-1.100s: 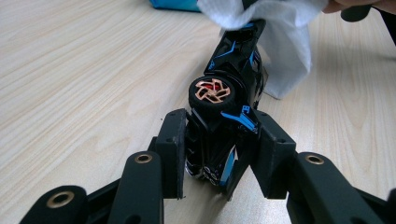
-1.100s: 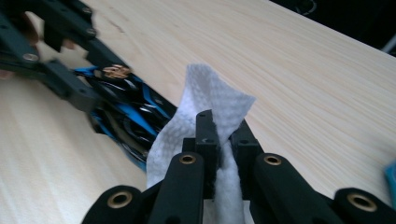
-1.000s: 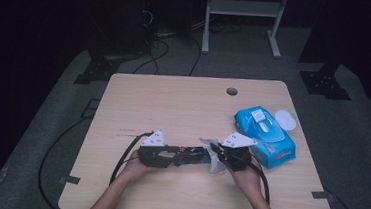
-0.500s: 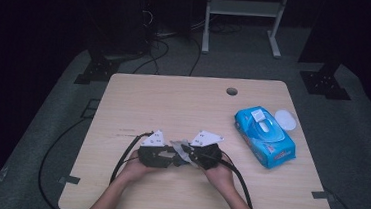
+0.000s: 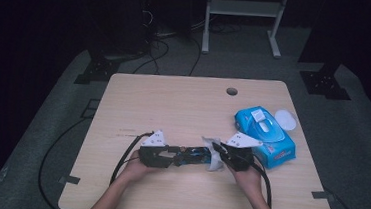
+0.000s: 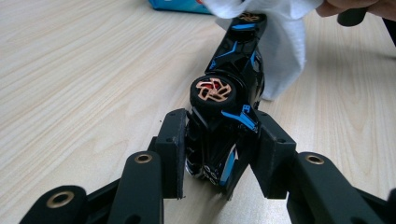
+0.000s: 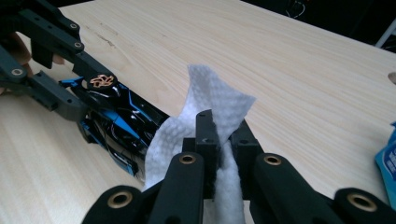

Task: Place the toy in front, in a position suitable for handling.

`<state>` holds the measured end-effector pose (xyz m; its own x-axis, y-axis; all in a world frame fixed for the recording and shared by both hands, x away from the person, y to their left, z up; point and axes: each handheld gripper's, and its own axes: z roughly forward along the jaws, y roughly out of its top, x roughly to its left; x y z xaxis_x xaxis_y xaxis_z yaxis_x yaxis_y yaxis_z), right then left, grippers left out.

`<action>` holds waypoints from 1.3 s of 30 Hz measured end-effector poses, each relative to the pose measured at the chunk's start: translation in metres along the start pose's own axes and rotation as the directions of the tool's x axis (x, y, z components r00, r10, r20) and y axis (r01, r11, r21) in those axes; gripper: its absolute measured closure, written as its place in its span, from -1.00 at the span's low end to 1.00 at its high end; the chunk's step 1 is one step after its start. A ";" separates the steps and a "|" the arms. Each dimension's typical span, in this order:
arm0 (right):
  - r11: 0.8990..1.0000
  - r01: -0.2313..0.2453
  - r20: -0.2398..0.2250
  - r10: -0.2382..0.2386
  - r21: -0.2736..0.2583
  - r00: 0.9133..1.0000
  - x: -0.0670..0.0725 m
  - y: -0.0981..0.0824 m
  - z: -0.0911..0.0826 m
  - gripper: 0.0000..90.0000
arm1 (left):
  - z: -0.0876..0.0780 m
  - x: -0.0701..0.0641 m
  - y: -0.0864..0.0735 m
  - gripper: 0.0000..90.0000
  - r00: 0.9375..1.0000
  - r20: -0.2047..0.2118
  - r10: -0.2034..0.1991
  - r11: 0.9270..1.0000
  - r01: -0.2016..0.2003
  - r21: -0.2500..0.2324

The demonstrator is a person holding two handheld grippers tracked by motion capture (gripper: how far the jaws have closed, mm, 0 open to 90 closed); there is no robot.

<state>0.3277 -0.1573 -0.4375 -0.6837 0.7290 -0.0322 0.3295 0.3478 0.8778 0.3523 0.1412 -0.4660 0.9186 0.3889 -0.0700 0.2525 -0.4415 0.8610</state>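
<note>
Toy car point(image 6: 232, 100) lies on its side near the front of the table point(image 5: 173, 103). Left gripper point(image 6: 219, 149) squeezes its back end. Right gripper point(image 7: 223, 135) pinches a white wipe point(image 7: 210, 100) against the car's front.

A blue wipes pack point(image 5: 266, 137) lies on the wooden table point(image 5: 173, 108).

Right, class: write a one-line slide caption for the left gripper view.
Left gripper clamps a black and blue toy car on its side while a white wipe covers the far end.
</note>
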 end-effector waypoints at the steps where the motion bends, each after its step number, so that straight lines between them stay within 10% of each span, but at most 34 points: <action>1: 1.000 0.002 0.003 -0.002 0.002 1.000 0.000 0.000 -0.001 0.88 | 0.000 0.000 0.000 0.33 1.000 -0.001 -0.001 1.000 0.001 -0.001; 14: 0.997 0.075 -0.028 -0.075 0.011 0.997 0.024 0.010 0.012 0.88 | -0.001 0.000 0.000 0.33 1.000 -0.003 -0.002 1.000 0.002 0.002; 23: 0.997 0.057 0.057 -0.059 0.043 0.997 -0.001 -0.004 -0.014 0.88 | 0.000 0.000 0.000 0.33 1.000 -0.003 -0.001 1.000 0.001 0.003; 39: 0.999 0.024 -0.018 -0.024 0.044 1.000 0.004 0.001 -0.009 0.87 | 0.000 0.002 0.000 0.32 1.000 -0.005 -0.018 1.000 0.018 0.000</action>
<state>0.3194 -0.1591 -0.4324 -0.7030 0.7098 -0.0443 0.3412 0.3912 0.8547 0.3538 0.1421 -0.4661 0.9124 0.4006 -0.0835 0.2693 -0.4341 0.8597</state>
